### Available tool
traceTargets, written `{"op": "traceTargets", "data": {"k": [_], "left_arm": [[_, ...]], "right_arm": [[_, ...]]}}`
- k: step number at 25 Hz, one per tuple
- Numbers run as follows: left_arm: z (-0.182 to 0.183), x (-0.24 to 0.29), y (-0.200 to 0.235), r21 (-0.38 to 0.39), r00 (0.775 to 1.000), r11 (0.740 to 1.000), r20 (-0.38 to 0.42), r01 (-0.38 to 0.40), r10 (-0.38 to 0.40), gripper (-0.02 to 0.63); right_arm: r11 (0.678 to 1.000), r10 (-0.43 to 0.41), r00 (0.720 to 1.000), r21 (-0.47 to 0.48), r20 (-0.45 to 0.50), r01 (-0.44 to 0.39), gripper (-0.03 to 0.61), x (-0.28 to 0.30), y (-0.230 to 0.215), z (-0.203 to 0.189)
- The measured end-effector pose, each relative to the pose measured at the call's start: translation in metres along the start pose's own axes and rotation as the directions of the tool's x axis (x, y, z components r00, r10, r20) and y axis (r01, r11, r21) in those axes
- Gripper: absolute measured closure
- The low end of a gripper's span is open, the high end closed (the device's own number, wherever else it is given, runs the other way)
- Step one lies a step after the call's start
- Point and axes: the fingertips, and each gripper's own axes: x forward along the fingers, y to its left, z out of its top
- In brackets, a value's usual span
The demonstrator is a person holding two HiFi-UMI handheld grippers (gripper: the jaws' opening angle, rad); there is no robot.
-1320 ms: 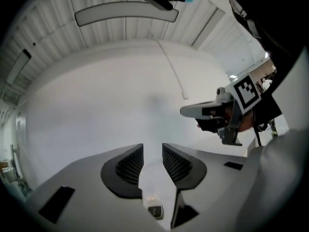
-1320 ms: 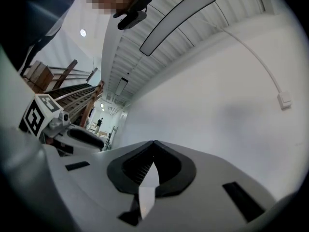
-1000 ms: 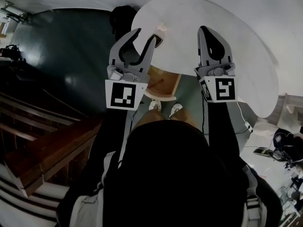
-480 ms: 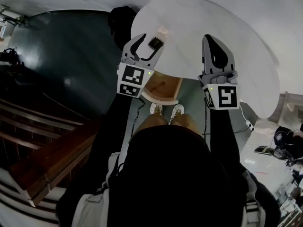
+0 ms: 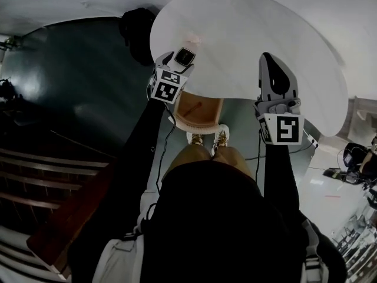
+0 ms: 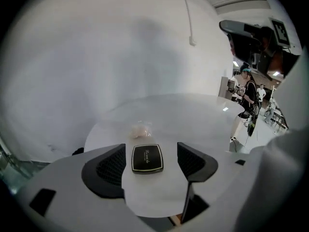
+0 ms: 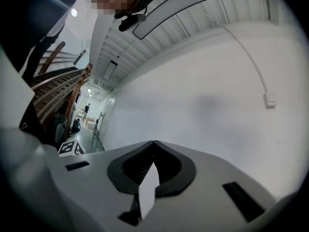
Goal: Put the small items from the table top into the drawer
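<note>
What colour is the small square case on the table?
The case is black, clearest in the left gripper view.

Glossy black compact [image 6: 147, 158]; smooth matt white table top [image 6: 193, 115]; drawer [image 5: 200, 112] of bare pale wood inside.

Drawer [image 5: 209, 112] partly hidden under table top [image 5: 253, 40], pale item [image 6: 141, 128] too blurred to identify

Black sleeves [image 5: 136, 158], black top [image 5: 218, 217], tan trousers [image 5: 187, 152], pale shoes [image 5: 195, 139].
</note>
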Motion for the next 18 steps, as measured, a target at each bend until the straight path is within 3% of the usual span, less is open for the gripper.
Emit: {"op": "traceTargets", "data": {"k": [5,18], "left_arm": [[-0.025,0.034,0.004,-0.002,0.995,1.000,-0.101,0.018,-0.018,0.267],[-0.036,0.065,0.008,-0.035,0.985,0.998,-0.159,0.056,-0.061,0.264]], "right_arm": [[0.999,-0.043,0.998,-0.013,-0.045,0.042,0.552,-0.007,-0.015,-0.013],[0.997,-0.081,0.995,-0.017,-0.065,0.080,0.552,-0.016,-0.028,-0.017]]}}
